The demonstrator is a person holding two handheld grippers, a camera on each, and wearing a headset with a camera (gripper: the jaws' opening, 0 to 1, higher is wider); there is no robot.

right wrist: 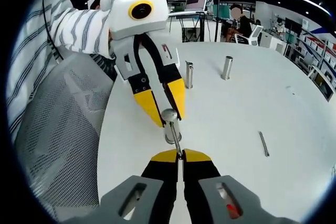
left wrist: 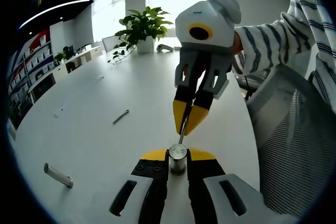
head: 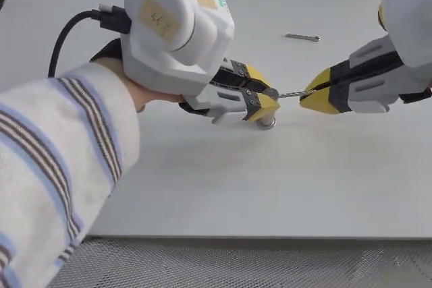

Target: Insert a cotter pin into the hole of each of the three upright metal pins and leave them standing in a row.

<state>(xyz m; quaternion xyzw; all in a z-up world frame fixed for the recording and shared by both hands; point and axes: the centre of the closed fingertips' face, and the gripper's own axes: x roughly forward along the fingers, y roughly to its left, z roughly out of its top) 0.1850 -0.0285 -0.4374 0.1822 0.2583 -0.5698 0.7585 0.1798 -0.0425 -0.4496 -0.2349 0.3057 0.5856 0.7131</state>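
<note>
My left gripper (head: 267, 103) is shut on an upright metal pin (head: 265, 123) that stands on the white table (head: 223, 180). From the right, my right gripper (head: 304, 96) holds a thin cotter pin (head: 290, 94) level, with its tip at the metal pin's upper part. The left gripper view has the metal pin (left wrist: 177, 158) between my jaws and the cotter pin (left wrist: 181, 134) slanting down to it from the right gripper (left wrist: 185, 129). In the right gripper view the cotter pin (right wrist: 175, 139) reaches the metal pin (right wrist: 169, 115), clamped by the left gripper (right wrist: 168, 118). Whether it sits in the hole is hidden.
Two more metal pins (right wrist: 189, 74) (right wrist: 227, 67) stand upright behind the left gripper. Loose cotter pins (head: 302, 37) (right wrist: 263, 144) (left wrist: 121, 116) lie on the table, and a short metal rod (left wrist: 58, 176) lies near its edge. A mesh chair (right wrist: 63, 129) stands at the table's rim.
</note>
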